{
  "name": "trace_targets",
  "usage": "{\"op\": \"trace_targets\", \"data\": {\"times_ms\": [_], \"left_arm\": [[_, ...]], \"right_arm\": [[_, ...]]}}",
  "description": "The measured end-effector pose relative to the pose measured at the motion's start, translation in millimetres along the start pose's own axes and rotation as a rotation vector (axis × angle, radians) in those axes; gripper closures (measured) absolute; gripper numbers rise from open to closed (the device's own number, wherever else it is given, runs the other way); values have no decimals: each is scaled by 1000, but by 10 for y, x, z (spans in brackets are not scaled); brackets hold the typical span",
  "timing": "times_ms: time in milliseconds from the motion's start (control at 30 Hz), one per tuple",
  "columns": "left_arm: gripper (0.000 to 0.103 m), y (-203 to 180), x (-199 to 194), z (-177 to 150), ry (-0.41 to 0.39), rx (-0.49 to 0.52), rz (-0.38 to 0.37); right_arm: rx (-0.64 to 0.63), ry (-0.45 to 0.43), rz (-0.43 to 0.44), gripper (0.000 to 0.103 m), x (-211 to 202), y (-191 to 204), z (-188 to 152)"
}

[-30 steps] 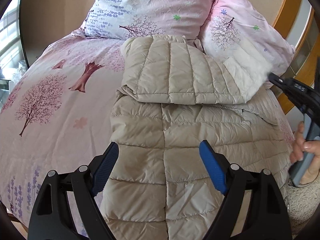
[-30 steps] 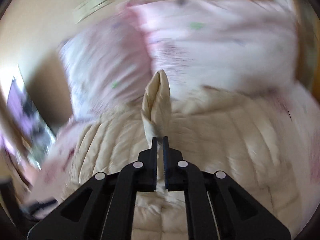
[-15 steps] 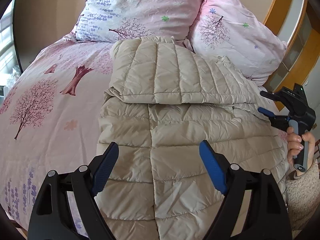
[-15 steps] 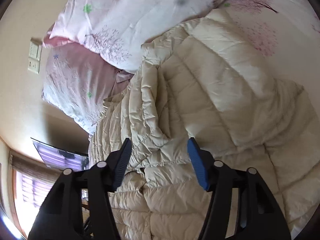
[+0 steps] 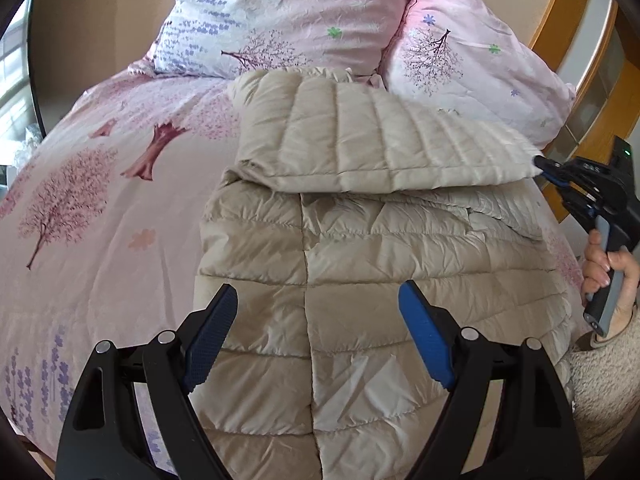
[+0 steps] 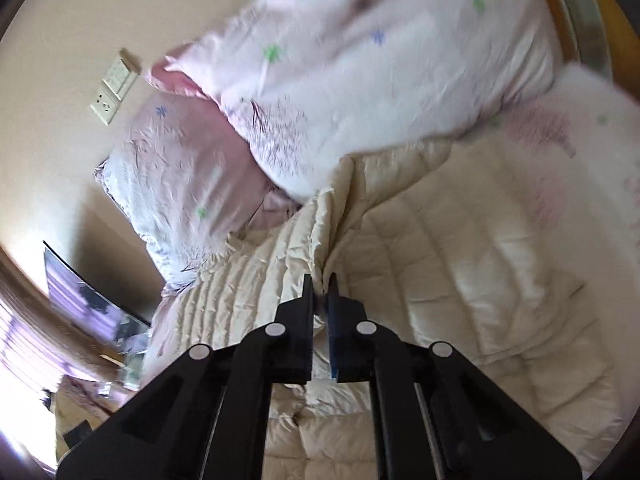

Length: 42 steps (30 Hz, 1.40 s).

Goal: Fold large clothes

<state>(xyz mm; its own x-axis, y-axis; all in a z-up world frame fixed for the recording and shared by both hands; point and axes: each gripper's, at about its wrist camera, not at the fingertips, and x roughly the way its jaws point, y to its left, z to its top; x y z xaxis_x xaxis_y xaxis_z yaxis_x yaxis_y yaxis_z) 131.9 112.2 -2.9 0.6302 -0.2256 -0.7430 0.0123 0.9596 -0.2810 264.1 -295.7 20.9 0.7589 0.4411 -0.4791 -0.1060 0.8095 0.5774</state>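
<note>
A beige quilted down jacket [image 5: 360, 264] lies on the pink bed, its top part folded over toward me as a flap [image 5: 360, 148]. My left gripper [image 5: 318, 330] is open and empty, hovering over the jacket's lower half. My right gripper [image 6: 320, 284] is shut on a raised fold of the jacket [image 6: 332, 216]. In the left wrist view the right gripper [image 5: 550, 170] pinches the right end of the folded flap.
Two pink floral pillows [image 5: 288, 20] lean at the head of the bed, just behind the jacket. The pink tree-print duvet [image 5: 80, 208] spreads to the left. A wooden bed frame [image 5: 576, 20] runs at the right. A wall socket [image 6: 114, 88] shows in the right wrist view.
My right gripper was open half a second ago and has shut on the flap's right end. The left gripper has stayed open over the jacket, with the view shifting slightly.
</note>
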Motion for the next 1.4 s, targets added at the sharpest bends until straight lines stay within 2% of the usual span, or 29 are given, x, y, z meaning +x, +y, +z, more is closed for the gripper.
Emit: {"op": "trace_targets", "data": {"times_ms": [100, 333, 533, 600, 733, 800, 833, 933, 1067, 1167, 1267, 1400], "left_arm": [[19, 13, 38, -7, 14, -7, 1], [19, -27, 11, -34, -16, 28, 54], [19, -60, -50, -72, -47, 55, 49], [19, -77, -52, -86, -36, 65, 57], [19, -50, -72, -126, -18, 67, 63], [18, -16, -110, -161, -11, 61, 63], [13, 4, -135, -178, -12, 55, 62], [12, 89, -248, -234, -36, 29, 69], [11, 179, -461, -359, -113, 31, 131], [11, 280, -519, -433, -82, 37, 146], [11, 468, -563, -540, -38, -18, 95], [17, 666, -638, -711, -3, -96, -37]], "right_arm": [[-16, -5, -45, 96, -54, -55, -57], [46, 93, -118, 96, 174, -324, -197], [57, 178, -193, 96, 390, -455, -374], [62, 200, -208, 96, 465, -485, -401], [55, 212, -196, 89, 463, -477, -397], [59, 201, -181, 81, 370, -477, -389], [54, 191, -170, 76, 300, -477, -378], [45, 162, -147, 59, 63, -498, -350], [39, 159, -99, 50, -288, -646, -333], [24, 176, -80, 41, -590, -823, -376], [16, 221, -91, 40, -885, -1072, -479], [42, 256, -114, 40, -1257, -1433, -667]]}}
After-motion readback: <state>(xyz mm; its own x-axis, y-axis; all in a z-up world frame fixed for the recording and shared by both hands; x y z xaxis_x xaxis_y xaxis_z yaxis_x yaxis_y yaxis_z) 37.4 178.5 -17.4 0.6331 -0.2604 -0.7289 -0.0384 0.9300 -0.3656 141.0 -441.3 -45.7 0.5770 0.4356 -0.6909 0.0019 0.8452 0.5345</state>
